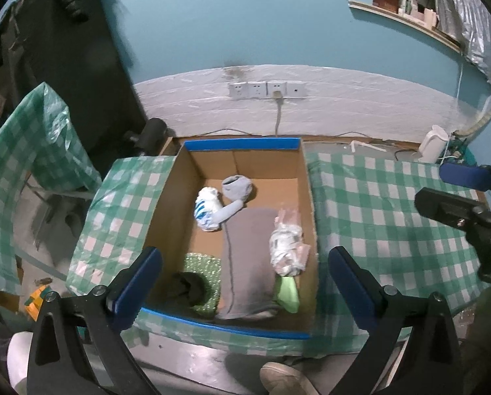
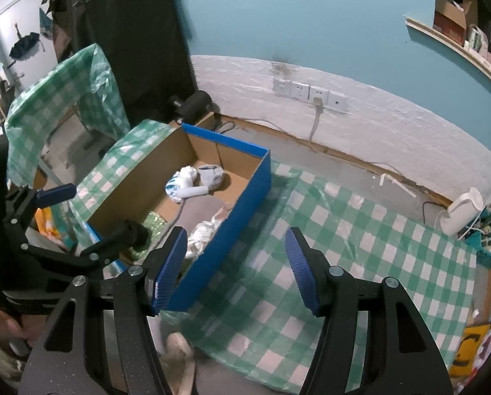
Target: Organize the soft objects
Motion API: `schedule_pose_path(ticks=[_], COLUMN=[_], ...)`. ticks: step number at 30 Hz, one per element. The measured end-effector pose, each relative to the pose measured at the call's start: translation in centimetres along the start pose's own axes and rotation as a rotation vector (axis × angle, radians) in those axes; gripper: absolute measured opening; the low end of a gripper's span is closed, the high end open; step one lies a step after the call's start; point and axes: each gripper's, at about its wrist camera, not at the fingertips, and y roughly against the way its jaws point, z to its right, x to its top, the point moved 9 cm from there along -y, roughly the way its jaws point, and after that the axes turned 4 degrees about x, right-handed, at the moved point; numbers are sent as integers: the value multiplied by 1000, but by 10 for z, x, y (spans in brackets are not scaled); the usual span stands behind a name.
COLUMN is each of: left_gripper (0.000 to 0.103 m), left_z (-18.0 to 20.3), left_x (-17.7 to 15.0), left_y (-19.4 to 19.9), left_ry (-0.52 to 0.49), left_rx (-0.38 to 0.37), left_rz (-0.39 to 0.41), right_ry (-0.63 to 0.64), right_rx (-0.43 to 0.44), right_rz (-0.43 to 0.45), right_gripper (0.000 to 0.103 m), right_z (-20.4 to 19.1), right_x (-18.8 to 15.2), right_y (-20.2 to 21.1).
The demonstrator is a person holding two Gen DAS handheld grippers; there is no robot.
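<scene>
Checked tablecloth [image 2: 360, 247] bare | box [image 1: 245, 144] full | left gripper [image 1: 245, 283] wide open, empty | right gripper [image 2: 235, 270] part-open, empty | risk: right pad at 9 o'clock clips box wall

My left black two-finger gripper [image 1: 245, 286] and right black two-finger gripper [image 2: 237, 271] match — ribbed blue pads [image 2: 299, 271], silver screws [image 2: 334, 270], and a pale shoe [image 1: 283, 378] on my foot.

Grey folded cloth [image 1: 250, 263], rolled socks [image 1: 209, 209] lying in cardboard box [image 1: 166, 204].

Left gripper [image 1: 245, 283] jaws wide, empty, above cardboard box [image 1: 166, 204] of soft bundles.
</scene>
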Motion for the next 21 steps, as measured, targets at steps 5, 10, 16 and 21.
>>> schedule_pose_path(ticks=[5,10,16,21], left_gripper=[101,101,101,101], left_z=[9,16,19,23], left_x=[1,0,0,-2], left_y=[-3,-5,-7,-8], left_ry=[-14,-24,-29,-33], left_rx=[9,10,11,5], left_rz=[2,-19,-30,-43], right_ry=[-31,-54,-65,-66], right_rx=[-14,-31,-26,-25], right_rz=[-19,-26,-27,-24], right_gripper=[62,62,62,62], right_z=[17,30,35,36], right_x=[-10,-17,-21,-22], right_y=[-7,-9,-8,-8])
